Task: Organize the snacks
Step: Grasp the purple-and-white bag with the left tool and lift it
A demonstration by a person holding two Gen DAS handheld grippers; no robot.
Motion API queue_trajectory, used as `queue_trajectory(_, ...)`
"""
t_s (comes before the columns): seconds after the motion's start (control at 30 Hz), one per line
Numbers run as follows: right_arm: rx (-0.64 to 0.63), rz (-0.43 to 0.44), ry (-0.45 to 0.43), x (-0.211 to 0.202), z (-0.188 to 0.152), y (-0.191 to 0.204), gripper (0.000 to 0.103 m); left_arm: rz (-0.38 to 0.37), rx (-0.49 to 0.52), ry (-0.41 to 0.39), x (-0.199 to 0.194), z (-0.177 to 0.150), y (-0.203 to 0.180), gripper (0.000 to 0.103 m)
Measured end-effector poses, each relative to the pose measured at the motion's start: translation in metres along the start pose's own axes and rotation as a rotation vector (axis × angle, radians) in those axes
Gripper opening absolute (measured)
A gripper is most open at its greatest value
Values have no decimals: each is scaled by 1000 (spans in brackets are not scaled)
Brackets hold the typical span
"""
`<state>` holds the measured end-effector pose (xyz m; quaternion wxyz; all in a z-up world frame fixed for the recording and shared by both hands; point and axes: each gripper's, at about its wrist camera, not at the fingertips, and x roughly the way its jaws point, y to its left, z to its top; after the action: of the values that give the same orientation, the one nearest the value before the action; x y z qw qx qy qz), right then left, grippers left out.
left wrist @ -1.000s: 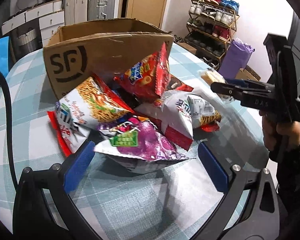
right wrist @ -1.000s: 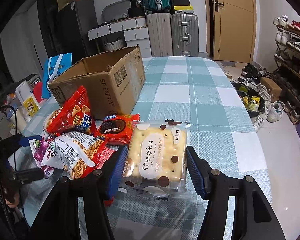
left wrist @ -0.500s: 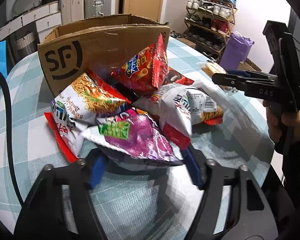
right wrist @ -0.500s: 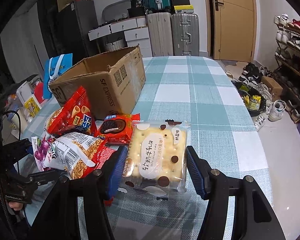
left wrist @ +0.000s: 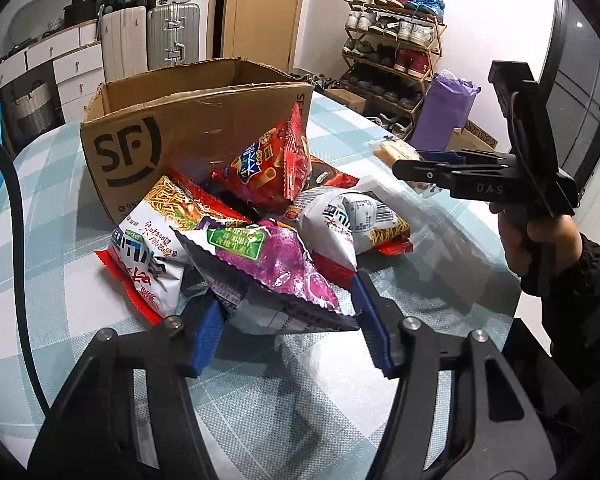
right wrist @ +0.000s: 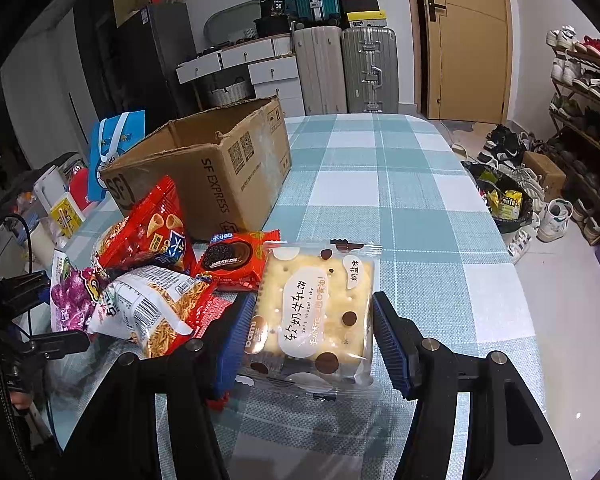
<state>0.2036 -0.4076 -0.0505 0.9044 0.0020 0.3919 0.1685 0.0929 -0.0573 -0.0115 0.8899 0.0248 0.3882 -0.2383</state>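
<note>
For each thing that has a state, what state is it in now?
Cardboard box: open on top, upright.
Purple bag: sealed, between left gripper fingers.
Cracker pack: sealed, flat, between right gripper fingers.
Door: closed.

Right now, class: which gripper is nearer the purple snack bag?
Left. The left gripper straddles the purple snack bag; the right gripper brackets the cracker pack beyond the pile.
</note>
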Motion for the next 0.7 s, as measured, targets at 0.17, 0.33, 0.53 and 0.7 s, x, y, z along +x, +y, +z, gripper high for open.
queue_trajectory(0.17,-7,2,-12,-4,1,2,60,-17,-21,-25,-11,1,8,57)
queue_trajectory(0.33,-9,7,-32,-11,2,2,60,-27,-45,-61,-26,2,17,57)
queue_trajectory(0.53,-15,19,-48,-17,3,5,60,-25,-42,-67,-28,1,18,57)
queue_trajectory(0.7,-23,26,-56,-19,3,7,60,-29,-36,-69,-30,0,19,57)
